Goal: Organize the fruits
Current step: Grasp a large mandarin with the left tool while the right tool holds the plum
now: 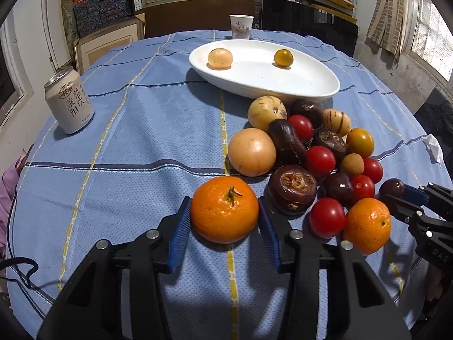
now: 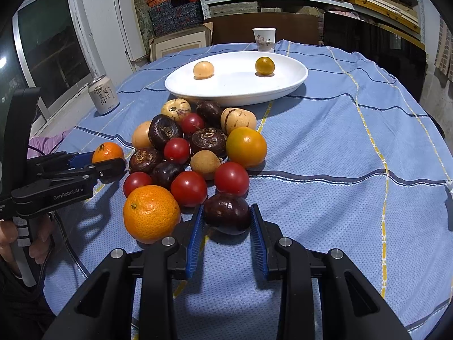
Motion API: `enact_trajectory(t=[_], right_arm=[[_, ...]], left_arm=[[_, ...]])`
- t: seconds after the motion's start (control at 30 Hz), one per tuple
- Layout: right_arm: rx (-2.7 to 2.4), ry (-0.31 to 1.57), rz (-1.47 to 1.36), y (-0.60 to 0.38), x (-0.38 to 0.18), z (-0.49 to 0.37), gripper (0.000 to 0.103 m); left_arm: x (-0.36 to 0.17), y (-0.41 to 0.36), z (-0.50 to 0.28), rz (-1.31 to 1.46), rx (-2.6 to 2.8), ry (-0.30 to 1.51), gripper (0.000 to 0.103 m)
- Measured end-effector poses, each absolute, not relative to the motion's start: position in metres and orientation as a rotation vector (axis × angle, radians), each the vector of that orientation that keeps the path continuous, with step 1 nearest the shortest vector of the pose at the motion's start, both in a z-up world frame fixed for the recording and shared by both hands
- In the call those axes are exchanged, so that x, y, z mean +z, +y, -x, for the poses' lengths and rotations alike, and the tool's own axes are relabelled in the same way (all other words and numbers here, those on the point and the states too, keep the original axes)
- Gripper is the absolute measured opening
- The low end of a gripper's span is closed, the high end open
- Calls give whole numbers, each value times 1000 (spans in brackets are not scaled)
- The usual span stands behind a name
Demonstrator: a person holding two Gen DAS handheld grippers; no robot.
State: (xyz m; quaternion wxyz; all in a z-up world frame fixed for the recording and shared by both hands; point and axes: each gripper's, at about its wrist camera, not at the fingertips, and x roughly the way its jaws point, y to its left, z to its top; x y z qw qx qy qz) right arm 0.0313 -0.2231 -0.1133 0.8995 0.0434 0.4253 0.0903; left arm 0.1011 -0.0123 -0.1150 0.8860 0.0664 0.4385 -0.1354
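My left gripper [image 1: 223, 202] is shut on an orange mandarin [image 1: 225, 209] that rests on the blue cloth, with a blue pad on each flank. My right gripper [image 2: 227, 206] is shut on a dark purple fruit [image 2: 226, 212] at the near edge of the fruit pile [image 2: 195, 147]. The pile holds red tomatoes, dark brown bulbs, pale yellow fruits and a second mandarin [image 2: 151, 212]. Beyond it stands a white oval plate [image 2: 198, 93] with a pale tan fruit [image 2: 203, 69] and a small yellow-green fruit [image 2: 264, 66] on it.
A drink can [image 1: 69, 104] stands at the table's left edge and a paper cup [image 1: 240, 27] behind the plate. A crumpled tissue [image 1: 433, 147] lies at the right edge. A person's hand [image 2: 11, 240] holds the left gripper's handle. Shelves line the back wall.
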Motion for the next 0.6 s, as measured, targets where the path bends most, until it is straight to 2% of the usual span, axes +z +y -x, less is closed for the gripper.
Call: enact_trajectory(t=[0.6], right_arm=[[191, 864, -94, -224, -112, -30, 33]], left_arm=[[-112, -4, -100, -97, -264, 896, 45]])
